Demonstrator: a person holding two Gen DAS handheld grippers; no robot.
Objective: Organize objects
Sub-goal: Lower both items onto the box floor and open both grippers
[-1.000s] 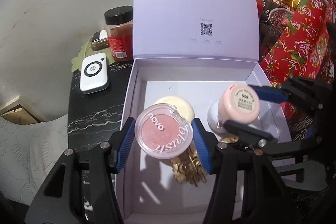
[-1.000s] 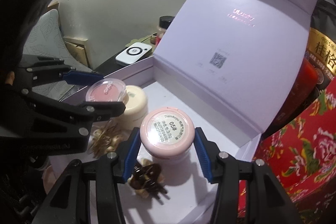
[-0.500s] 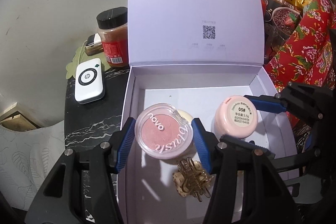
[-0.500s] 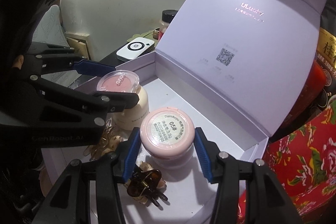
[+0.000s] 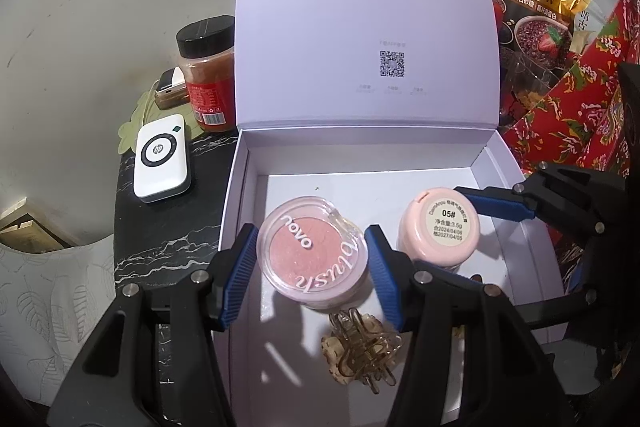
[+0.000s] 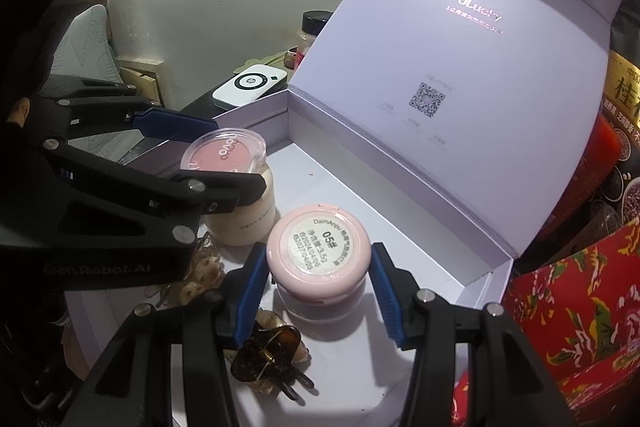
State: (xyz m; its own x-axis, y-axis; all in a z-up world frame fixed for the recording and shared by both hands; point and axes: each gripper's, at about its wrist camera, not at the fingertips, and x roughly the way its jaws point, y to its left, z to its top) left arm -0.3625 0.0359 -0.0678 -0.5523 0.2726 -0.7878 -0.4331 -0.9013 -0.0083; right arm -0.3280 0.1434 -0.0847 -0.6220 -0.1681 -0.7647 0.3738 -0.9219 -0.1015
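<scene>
Blush compact [image 5: 312,259] sits squeezed in the left gripper [image 5: 308,267], above the box [image 5: 520,267]. Right gripper [image 6: 318,283] squeezes the pink jar [image 6: 318,259]. Both look light, hard and slippery; hold their round sides.

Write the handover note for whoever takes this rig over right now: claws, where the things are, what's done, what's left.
Left claw: shut on the novo blush compact, held over the cream jar inside the open white box.
Right claw: shut on the pink 05# pot, also over the box floor.
Already in the box: cream jar, gold hair clip, brown hair clip.
Left: set compact and pot down in the box, release. Lid is open; closing it may follow.
</scene>
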